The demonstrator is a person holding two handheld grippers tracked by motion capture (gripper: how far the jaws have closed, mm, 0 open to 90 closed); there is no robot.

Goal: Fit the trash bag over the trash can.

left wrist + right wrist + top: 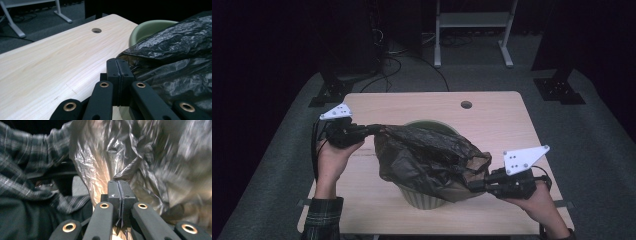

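A glossy black plastic bag (432,157), brownish where light passes through it, is draped over a pale green bin (424,200). The table (492,125) is finished in light wood grain. Both grippers are black with grey plates and brass-coloured rivets. A dark green plaid sleeve (322,217) is worn.

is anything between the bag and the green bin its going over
Nothing visible does. The black bag is already draped over the green bin, stretched between the left gripper and right gripper, both shut on its edges; the bin's far rim shows uncovered.
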